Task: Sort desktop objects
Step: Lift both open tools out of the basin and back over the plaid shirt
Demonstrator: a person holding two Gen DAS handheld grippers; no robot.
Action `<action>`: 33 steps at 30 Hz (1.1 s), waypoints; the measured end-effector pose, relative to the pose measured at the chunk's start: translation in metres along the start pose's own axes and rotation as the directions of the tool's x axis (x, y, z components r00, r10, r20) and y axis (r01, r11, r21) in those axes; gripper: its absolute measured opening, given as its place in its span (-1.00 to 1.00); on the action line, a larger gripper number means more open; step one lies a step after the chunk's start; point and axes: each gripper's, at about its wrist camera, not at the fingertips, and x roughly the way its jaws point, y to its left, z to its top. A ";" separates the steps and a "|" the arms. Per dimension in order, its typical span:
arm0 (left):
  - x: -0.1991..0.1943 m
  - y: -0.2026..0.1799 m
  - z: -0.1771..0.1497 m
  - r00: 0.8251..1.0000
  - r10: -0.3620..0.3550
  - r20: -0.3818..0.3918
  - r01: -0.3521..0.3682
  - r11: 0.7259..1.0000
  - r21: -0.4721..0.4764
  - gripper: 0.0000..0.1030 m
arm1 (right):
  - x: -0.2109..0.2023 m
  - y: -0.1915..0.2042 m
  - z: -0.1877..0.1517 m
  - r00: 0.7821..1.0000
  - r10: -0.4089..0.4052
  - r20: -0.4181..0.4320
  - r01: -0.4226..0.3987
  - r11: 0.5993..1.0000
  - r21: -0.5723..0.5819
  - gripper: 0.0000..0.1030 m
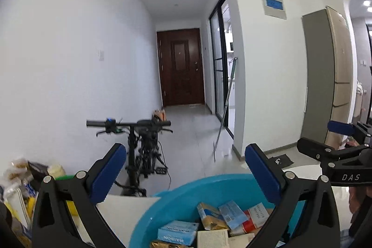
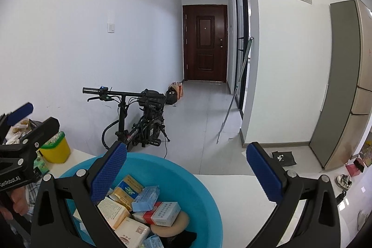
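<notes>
A round blue basin [image 1: 162, 213] [image 2: 179, 178] stands on the white table [image 2: 244, 201], filled with several small cartons. Among them are a blue box [image 1: 177, 234], a red-and-white box [image 2: 160, 213] and a yellow box [image 2: 129, 188]. My left gripper [image 1: 186, 169] hangs over the basin's near side, jaws wide apart with nothing between its blue pads. My right gripper [image 2: 187, 169] also hovers above the basin, open and empty. Each gripper shows in the other's view: the right gripper [image 1: 325, 138] at the right edge, the left gripper [image 2: 30, 122] at the left edge.
A yellow tub [image 2: 54, 148] and a heap of snack packets [image 1: 21, 180] sit on the table's left side. Beyond the table edge stand a folding electric bike [image 2: 139, 117], a leaning mop [image 2: 232, 97] and a tall fridge [image 2: 344, 85]. A hallway leads to a brown door [image 2: 204, 43].
</notes>
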 end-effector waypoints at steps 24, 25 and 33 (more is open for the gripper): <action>-0.034 0.002 -0.003 1.000 -0.006 -0.023 0.005 0.999 -0.049 1.00 | -0.035 0.001 -0.007 1.000 0.002 -0.002 -0.002 1.000 -0.016 0.99; -0.037 0.002 -0.003 1.000 -0.006 -0.023 0.005 0.998 -0.055 1.00 | -0.038 0.002 -0.007 1.000 0.002 -0.002 -0.002 1.000 -0.016 0.99; -0.062 0.008 -0.001 0.999 -0.026 -0.039 0.023 0.996 -0.085 1.00 | -0.061 0.005 -0.010 1.000 0.013 -0.009 -0.013 1.000 -0.004 0.99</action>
